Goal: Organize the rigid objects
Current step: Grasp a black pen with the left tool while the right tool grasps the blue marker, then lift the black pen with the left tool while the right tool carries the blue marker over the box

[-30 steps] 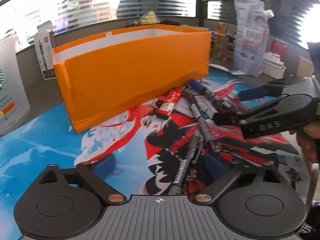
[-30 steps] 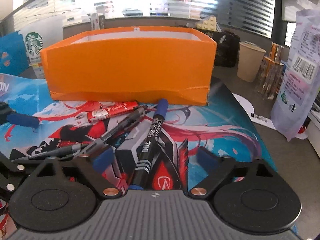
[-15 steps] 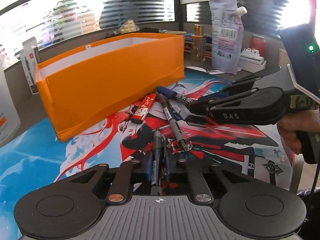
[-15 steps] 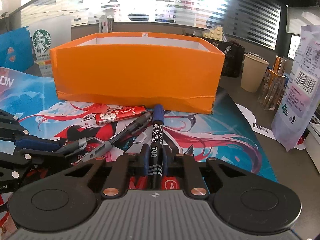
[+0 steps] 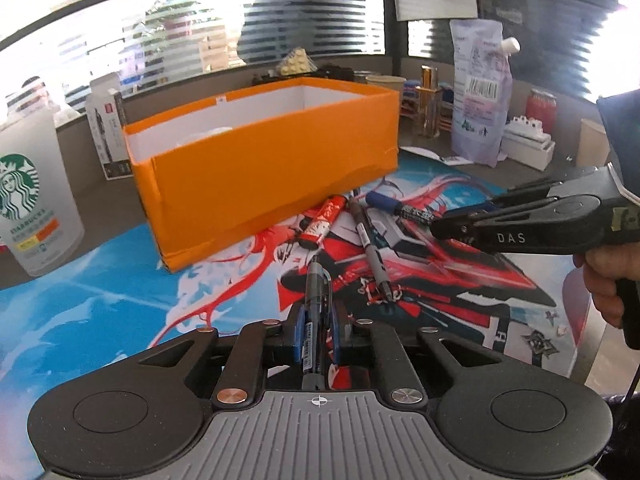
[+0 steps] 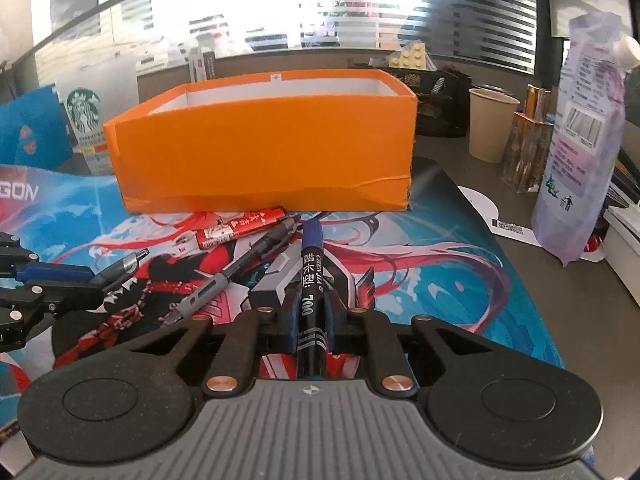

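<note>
4 pens, 1 orange box (image 6: 264, 152). Left tool (image 5: 316, 332) now clamps grey pen (image 5: 314, 312), right tool (image 6: 311, 320) blue marker (image 6: 311, 280); both were wide.

Both tongs, left (image 5: 316, 330) and right (image 6: 310, 318), clamped, angled downward.

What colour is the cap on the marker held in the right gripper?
Dark blue; the marker has a black barrel with white lettering. Clearest in the right wrist view.

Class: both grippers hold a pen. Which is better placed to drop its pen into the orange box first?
Right, probably: the right gripper squarely faces the box, marker pointing at it; the left gripper sits off its corner.
</note>
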